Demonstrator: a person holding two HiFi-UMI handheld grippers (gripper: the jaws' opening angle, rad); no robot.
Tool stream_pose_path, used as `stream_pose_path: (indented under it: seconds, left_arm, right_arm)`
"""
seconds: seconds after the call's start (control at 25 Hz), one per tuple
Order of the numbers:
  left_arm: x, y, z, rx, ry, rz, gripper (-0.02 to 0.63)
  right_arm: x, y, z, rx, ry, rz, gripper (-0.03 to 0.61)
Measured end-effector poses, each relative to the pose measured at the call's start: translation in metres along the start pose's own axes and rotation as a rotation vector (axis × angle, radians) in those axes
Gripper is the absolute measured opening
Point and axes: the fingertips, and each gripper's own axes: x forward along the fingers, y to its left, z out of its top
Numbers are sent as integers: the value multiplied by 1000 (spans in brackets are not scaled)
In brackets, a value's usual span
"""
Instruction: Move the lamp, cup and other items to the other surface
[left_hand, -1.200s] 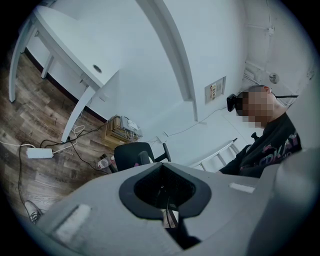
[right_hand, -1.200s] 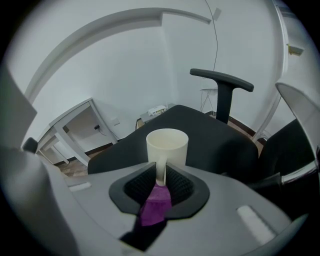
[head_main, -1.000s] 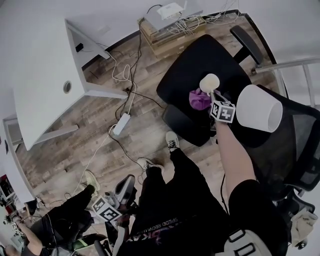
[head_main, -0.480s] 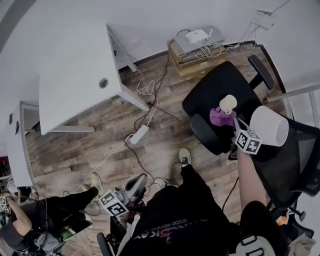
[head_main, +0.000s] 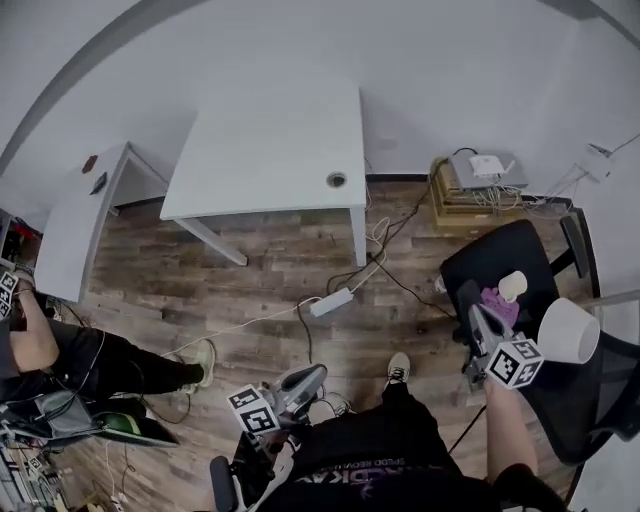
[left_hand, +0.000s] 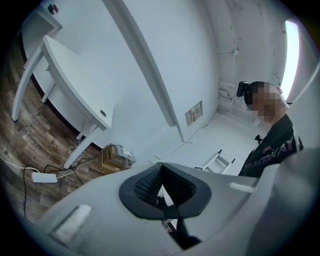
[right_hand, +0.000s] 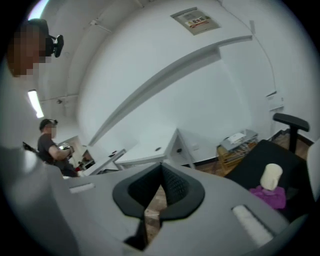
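On the black chair seat (head_main: 497, 258) at the right stand a cream cup (head_main: 512, 286) and a crumpled purple cloth (head_main: 497, 303). The white lamp shade (head_main: 567, 330) is just right of them. My right gripper (head_main: 474, 312) hangs left of the cloth, shut and empty, apart from both. Its own view shows the cup (right_hand: 271, 176) and cloth (right_hand: 267, 195) to the right of the closed jaws (right_hand: 161, 167). My left gripper (head_main: 316, 374) is low by my legs, shut on nothing (left_hand: 160, 167). The white desk (head_main: 270, 150) stands at the far wall.
Cables and a power strip (head_main: 330, 301) lie on the wood floor between desk and chair. A cardboard box with a router (head_main: 478, 185) sits by the wall. A second desk (head_main: 80, 225) and a seated person (head_main: 60, 350) are at the left.
The head view has swung left, bringing the white desk to the middle. My right gripper has drawn back from the cup and cloth, which stay on the chair.
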Motion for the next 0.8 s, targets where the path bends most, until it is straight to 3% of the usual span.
stream_pose_path:
  seconds: [0.2,0.4,0.56,0.8]
  left_arm:
    - [-44,-9,13,-15,-90,13,-5]
    - [-74,-14,8,-2,-148,-4,-5]
    - [-99,-7,11,8,-163,34,-5]
    - [-123,-12,18,33,-212,46,-5]
  right_arm:
    - [29,176,-51,-91,125,368,2]
    - [21,297,-89,-109,156,607,3]
    - [11,354,-105,-89,181,721,3]
    - [2,387,-131,-157,273,805,3]
